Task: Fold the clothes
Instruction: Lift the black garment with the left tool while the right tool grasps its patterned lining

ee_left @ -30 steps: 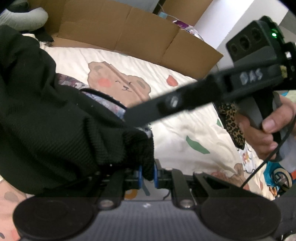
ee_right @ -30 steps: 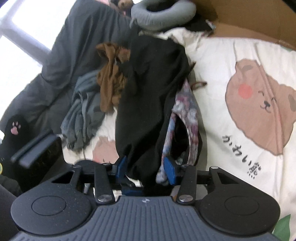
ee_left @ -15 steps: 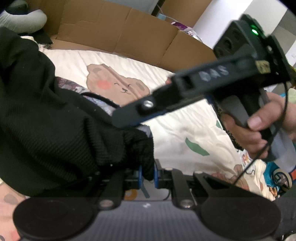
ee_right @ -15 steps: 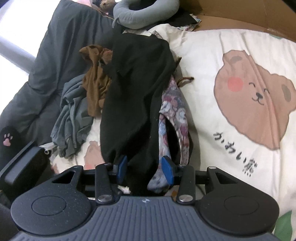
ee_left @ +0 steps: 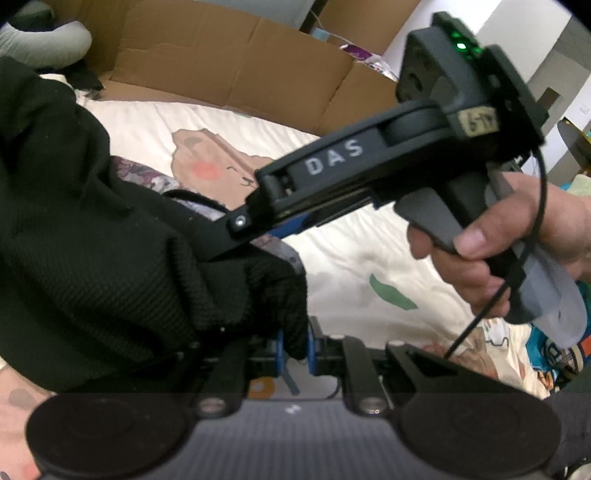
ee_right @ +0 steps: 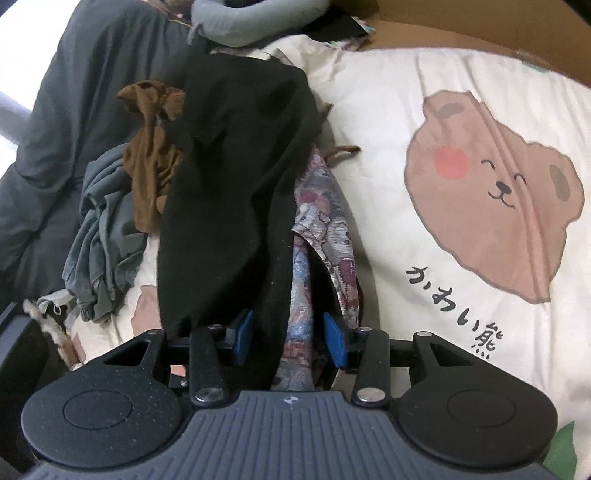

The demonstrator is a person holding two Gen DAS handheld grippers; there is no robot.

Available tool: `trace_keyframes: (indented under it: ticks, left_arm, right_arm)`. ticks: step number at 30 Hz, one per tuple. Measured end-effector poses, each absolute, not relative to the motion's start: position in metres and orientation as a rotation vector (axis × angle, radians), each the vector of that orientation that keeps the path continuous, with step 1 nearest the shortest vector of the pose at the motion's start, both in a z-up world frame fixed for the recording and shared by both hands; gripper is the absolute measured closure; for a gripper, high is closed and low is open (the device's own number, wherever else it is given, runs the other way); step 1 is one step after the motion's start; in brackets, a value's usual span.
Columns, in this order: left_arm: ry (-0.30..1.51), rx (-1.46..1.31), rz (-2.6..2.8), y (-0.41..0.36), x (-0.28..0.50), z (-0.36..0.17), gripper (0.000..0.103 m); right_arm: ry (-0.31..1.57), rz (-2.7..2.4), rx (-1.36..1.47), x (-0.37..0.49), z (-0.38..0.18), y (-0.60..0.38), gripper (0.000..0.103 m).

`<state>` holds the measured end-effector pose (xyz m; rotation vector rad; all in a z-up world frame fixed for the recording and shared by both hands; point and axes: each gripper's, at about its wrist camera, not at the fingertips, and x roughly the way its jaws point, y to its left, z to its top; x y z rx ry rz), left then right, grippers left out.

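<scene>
A black knit garment [ee_left: 92, 240] with a flowery patterned inner layer [ee_right: 317, 240] lies bunched on the bed. My left gripper [ee_left: 295, 343] is shut on a thick fold of the black cloth, which hides most of its blue pads. My right gripper [ee_right: 288, 339] stands half open astride the same garment [ee_right: 229, 184]. Black cloth and patterned layer run between its blue pads [ee_right: 334, 343], with a dark gap on the right-hand side. In the left wrist view that gripper reaches in from the right and its fingertips rest on the black fold. A hand [ee_left: 480, 266] holds its handle.
A cream quilt with a brown bear print [ee_right: 480, 110] covers the bed to the right. Left of the black garment lie a brown garment [ee_right: 147, 158], a grey one [ee_right: 99, 229] and a dark grey duvet [ee_right: 74, 92]. A grey pillow [ee_right: 240, 22] and cardboard [ee_left: 240, 66] line the far side.
The right gripper has come lower and nearer, tilting down onto the black fold next to my left gripper. The left gripper and its hold on the cloth are unchanged.
</scene>
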<state>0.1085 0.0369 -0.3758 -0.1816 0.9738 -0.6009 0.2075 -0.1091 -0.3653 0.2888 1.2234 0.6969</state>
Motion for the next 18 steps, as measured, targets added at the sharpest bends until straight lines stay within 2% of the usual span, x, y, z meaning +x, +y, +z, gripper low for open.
trace_keyframes:
  ticks: [5, 10, 12, 15, 18]
  left_arm:
    - [0.974, -0.181, -0.604, 0.037, 0.108, -0.375, 0.091]
    - [0.97, -0.191, -0.605, 0.039, 0.107, -0.376, 0.091]
    - [0.971, -0.192, -0.606, 0.039, 0.106, -0.376, 0.091]
    - [0.98, -0.19, -0.603, 0.038, 0.107, -0.375, 0.091]
    - [0.998, -0.192, -0.595, 0.039, 0.112, -0.371, 0.089]
  right_arm:
    - [1.254, 0.734, 0.263, 0.21, -0.371, -0.096, 0.061]
    - [1.297, 0.76, 0.235, 0.211, -0.376, -0.09, 0.077]
    - [1.315, 0.763, 0.232, 0.212, -0.377, -0.092, 0.088]
    - [1.328, 0.77, 0.235, 0.214, -0.378, -0.097, 0.098]
    - [1.315, 0.776, 0.244, 0.214, -0.374, -0.104, 0.1]
